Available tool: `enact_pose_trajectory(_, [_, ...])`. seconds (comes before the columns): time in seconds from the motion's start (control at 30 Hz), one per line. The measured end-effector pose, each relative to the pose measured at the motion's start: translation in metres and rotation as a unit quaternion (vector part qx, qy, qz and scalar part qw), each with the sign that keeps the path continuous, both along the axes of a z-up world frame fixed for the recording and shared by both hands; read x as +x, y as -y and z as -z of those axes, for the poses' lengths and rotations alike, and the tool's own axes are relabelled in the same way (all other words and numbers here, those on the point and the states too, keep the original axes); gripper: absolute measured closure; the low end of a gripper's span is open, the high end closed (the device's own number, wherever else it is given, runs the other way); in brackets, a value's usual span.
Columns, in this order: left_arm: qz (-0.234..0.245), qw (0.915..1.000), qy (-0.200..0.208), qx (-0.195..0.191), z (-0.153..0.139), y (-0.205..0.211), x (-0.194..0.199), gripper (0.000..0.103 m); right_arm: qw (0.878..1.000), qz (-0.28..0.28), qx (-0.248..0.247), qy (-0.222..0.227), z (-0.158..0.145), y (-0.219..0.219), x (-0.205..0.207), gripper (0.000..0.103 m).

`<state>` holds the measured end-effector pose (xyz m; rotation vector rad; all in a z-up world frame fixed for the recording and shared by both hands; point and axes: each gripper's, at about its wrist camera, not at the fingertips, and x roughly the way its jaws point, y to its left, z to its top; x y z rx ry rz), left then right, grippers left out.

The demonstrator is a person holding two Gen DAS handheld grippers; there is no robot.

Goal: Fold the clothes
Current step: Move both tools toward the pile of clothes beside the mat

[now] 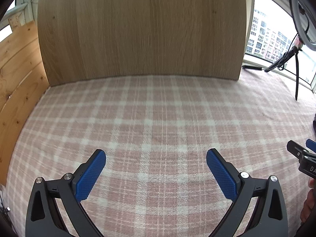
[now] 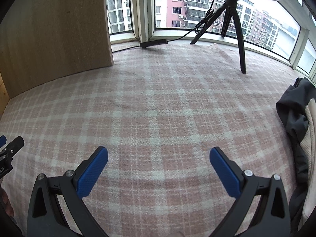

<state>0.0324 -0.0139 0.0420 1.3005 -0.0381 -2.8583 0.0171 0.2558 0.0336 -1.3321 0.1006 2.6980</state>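
Note:
A heap of clothes lies at the right edge of the right wrist view: a dark grey garment [image 2: 296, 110] with a cream one [image 2: 311, 138] partly under it. My right gripper [image 2: 159, 154] hovers open over the pink plaid blanket [image 2: 158, 98], left of the heap and apart from it, nothing between its blue pads. My left gripper [image 1: 156, 156] is open too, over bare blanket [image 1: 148, 108], with no clothing in its view. Each gripper shows at the edge of the other's view: the right one [image 1: 304, 154] and the left one [image 2: 8, 148].
A wooden panel [image 1: 138, 29] stands upright at the blanket's far edge, with pine boards [image 1: 17, 79] to its left. A black tripod [image 2: 237, 29] with a ring light and cable stands by the curved window [image 2: 177, 6]. A black bar [image 2: 153, 43] lies on the sill.

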Motion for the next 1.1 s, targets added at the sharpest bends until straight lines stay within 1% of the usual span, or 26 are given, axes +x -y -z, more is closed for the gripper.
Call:
enact_pose_trajectory(0.17, [-0.004,0.9993,-0.036,0.010,-0.037,0.010,0.023,0.001,0.998,0.008,-0.009,-0.065,-0.044,0.004,0.024,0.000])
enact_pose_trajectory(0.23, [-0.006,0.9987,-0.049,0.013,-0.051,0.015,0.035,0.001,0.997,0.005,-0.009,-0.078,-0.063,0.007,0.034,0.000])
enact_pose_trajectory(0.3, [-0.008,0.9979,-0.062,0.015,-0.067,0.024,0.043,0.001,0.996,-0.003,-0.002,-0.091,-0.083,0.014,0.041,0.000])
enact_pose_trajectory(0.4, [-0.008,0.9963,-0.084,0.016,-0.095,0.040,0.066,0.001,0.993,-0.010,0.026,-0.114,-0.110,0.025,0.058,0.000])
enact_pose_trajectory(0.5, [-0.006,0.9944,-0.105,0.012,-0.116,0.041,0.083,0.001,0.990,-0.013,0.036,-0.133,-0.135,0.031,0.080,0.000])
enact_pose_trajectory(0.73, [0.009,0.9907,-0.136,0.012,-0.166,0.046,0.104,0.001,0.987,-0.007,0.047,-0.154,-0.182,0.032,0.121,0.000])
enact_pose_trajectory(0.87, [0.032,0.9888,-0.145,0.015,-0.194,0.044,0.120,0.001,0.986,0.009,0.043,-0.162,-0.210,0.028,0.154,0.000])
enact_pose_trajectory(1.0, [0.061,0.9867,-0.149,0.027,-0.213,0.041,0.135,0.001,0.987,0.035,0.037,-0.154,-0.226,0.017,0.181,0.000])
enact_pose_trajectory(1.1, [0.083,0.9848,-0.150,0.030,-0.224,0.032,0.147,0.001,0.988,0.052,0.030,-0.144,-0.234,0.011,0.203,0.000])
